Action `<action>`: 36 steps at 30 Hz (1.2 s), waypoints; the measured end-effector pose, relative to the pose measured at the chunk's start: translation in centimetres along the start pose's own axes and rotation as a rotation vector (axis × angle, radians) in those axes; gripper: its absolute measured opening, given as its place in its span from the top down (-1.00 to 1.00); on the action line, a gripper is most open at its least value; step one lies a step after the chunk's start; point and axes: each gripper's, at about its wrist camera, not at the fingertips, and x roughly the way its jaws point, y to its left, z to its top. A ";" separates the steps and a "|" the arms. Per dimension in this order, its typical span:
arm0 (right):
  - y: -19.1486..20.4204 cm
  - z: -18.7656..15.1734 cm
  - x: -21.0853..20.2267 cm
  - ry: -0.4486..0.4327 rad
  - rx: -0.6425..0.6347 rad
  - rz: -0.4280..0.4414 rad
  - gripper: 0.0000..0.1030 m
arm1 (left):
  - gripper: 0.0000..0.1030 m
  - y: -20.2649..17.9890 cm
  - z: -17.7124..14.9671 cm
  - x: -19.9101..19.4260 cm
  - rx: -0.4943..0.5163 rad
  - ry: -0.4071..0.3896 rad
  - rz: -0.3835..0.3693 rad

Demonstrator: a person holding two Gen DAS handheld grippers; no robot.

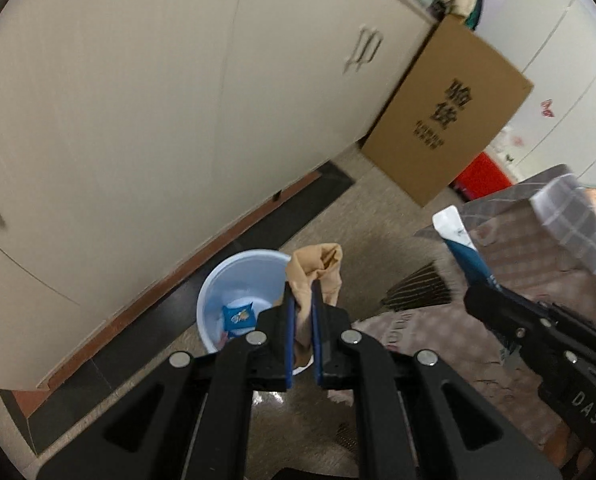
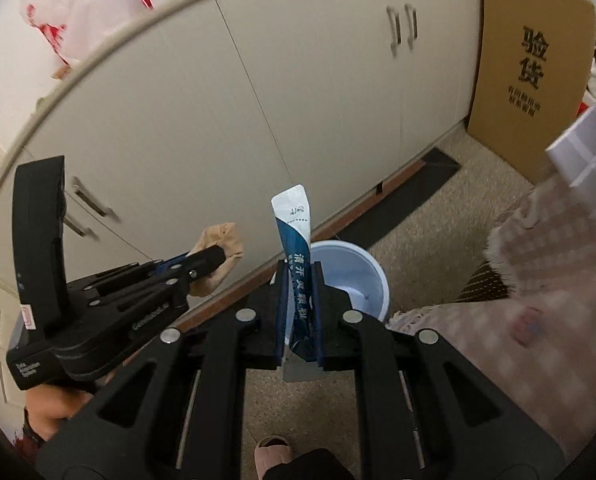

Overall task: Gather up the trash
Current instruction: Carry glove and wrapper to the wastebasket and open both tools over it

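Trash sits in both grippers above a pale blue wastebasket (image 1: 234, 296) that stands on the speckled floor just beside the dark base strip of a cream cabinet (image 1: 146, 120). The left gripper (image 1: 302, 300) is clamped on a crumpled tan stocking-like cloth (image 1: 317, 268), which hangs over the wastebasket's near rim. The right gripper (image 2: 299, 276) is clamped on a blue-and-white sachet (image 2: 296, 240) that stands up between its pads, in front of the wastebasket. Inside the wastebasket lies a small blue wrapper (image 1: 238, 316). A cardboard box (image 1: 449, 112) leans against the cabinet, further along from the wastebasket.
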 end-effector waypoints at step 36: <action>-4.4 0.2 4.6 -0.098 0.044 -0.235 -0.44 | 0.52 -1.9 2.6 7.0 0.077 0.106 0.048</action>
